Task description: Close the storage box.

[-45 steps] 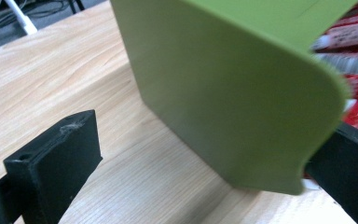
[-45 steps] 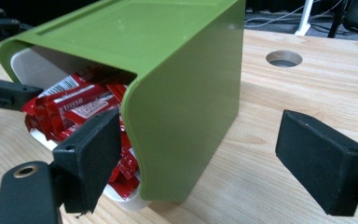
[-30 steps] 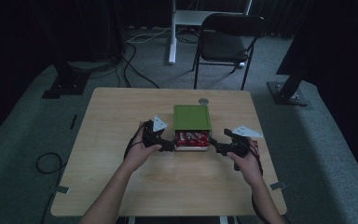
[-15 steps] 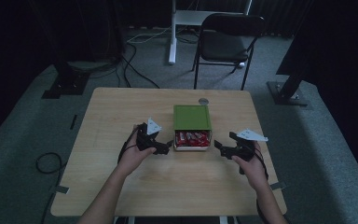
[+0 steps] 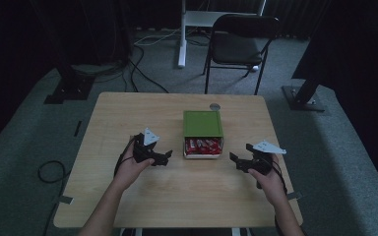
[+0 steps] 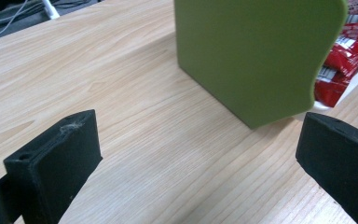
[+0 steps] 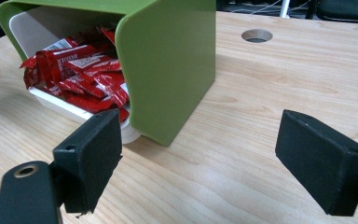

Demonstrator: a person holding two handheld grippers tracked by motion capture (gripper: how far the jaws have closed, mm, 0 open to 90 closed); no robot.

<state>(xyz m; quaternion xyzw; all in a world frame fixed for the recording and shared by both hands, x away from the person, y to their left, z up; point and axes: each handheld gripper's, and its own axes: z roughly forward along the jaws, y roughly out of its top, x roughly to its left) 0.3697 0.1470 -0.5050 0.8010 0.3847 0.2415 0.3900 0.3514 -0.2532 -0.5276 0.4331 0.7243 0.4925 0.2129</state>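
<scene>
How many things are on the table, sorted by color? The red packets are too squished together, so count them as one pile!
Green: 1, the green box
Red: 1, the pile of red packets inside it
Black: 2, the left hand-held gripper and the right hand-held gripper, both with jaws wide apart
Total: 4

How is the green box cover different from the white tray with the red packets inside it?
The green plastic cover is a bright, bare shell with nothing printed on it; the white tray is pale and holds a pile of red packets. The cover wraps over the outside, while the tray sits inside and pokes out at the open front. Both rest on the wooden table, and neither gripper touches them.
</scene>
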